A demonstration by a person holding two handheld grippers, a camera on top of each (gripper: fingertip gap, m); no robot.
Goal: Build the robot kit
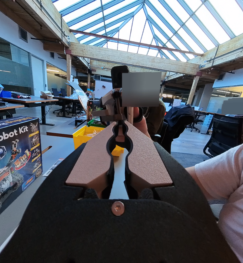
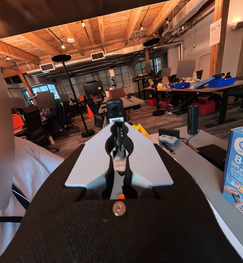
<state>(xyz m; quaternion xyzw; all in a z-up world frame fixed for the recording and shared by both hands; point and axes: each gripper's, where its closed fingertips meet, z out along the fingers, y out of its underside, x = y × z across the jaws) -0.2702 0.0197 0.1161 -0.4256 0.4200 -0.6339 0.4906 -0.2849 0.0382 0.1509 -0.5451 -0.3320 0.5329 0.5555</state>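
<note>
My left gripper (image 1: 120, 122) is held up above a grey table (image 1: 56, 145), fingertips together with nothing visible between them. Straight ahead and close is the other gripper (image 1: 112, 108), held by a hand (image 1: 140, 125), its camera (image 1: 118, 76) facing me. My right gripper (image 2: 118, 123) is also shut, tips together. Beyond its tips is the left gripper's camera (image 2: 114, 109), and a hand (image 2: 119, 163) shows through the finger gap. The two grippers point at each other, tips nearly meeting. A small orange piece (image 2: 120, 197) shows low between the right fingers' bases.
A dark robot-kit box (image 1: 14, 163) stands at the left beside a yellow bin (image 1: 82, 137). In the right wrist view, a blue box (image 2: 239, 170), a grey controller (image 2: 167, 139), a cable (image 2: 170, 149) and a black power bank (image 2: 192, 121) are on the table. A white sleeve (image 1: 224, 192) is at right.
</note>
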